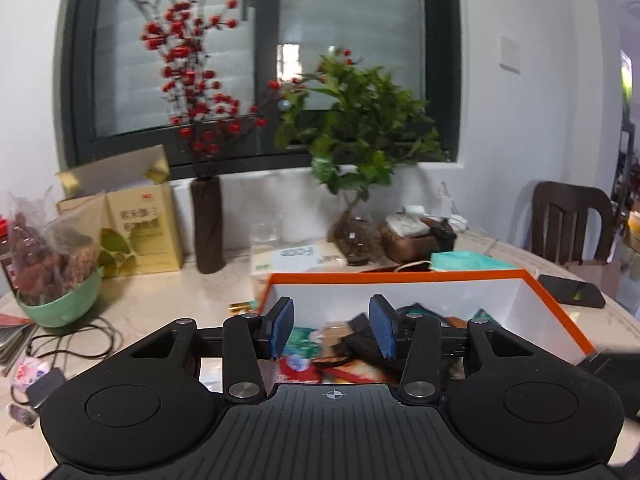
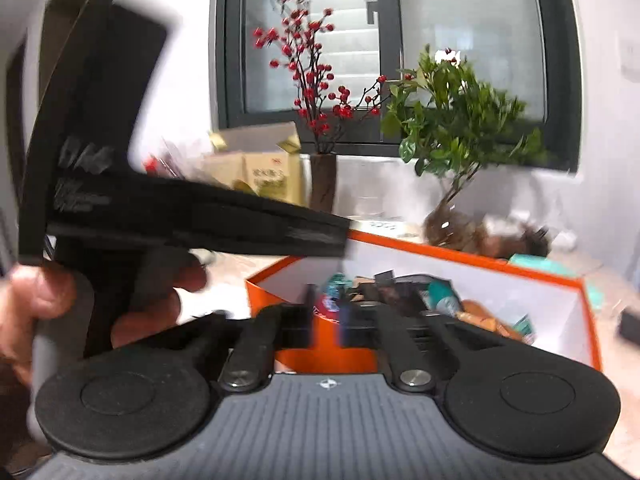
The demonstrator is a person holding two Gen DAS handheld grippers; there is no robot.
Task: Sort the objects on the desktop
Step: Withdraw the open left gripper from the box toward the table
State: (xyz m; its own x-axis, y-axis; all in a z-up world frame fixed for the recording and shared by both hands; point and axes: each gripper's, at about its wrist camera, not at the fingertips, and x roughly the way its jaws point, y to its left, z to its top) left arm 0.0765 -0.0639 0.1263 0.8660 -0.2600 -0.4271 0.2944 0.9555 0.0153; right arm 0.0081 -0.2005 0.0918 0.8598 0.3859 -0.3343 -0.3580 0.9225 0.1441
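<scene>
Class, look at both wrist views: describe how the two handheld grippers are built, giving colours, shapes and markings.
The left gripper is matte black, with two round discs, a ribbed middle plate bearing a small crosshair mark, silver pivot bolts and blue-padded fingers. The right gripper looks the same, though blurred.

orange box (image 1: pixel 420 276): smooth card, white inside
table (image 1: pixel 168 300): polished, marble-look
bowl (image 1: pixel 60 304): glossy green
vase (image 1: pixel 208 228): rough, brown, bark-like
left gripper (image 1: pixel 332 326): matt black plastic, blue pads

An orange-rimmed, white-walled box (image 1: pixel 460 276) sits near a mint-green bowl (image 1: pixel 60 304) — red berries (image 1: pixel 188 60) in a dark brown vase (image 1: pixel 208 228) behind.
</scene>
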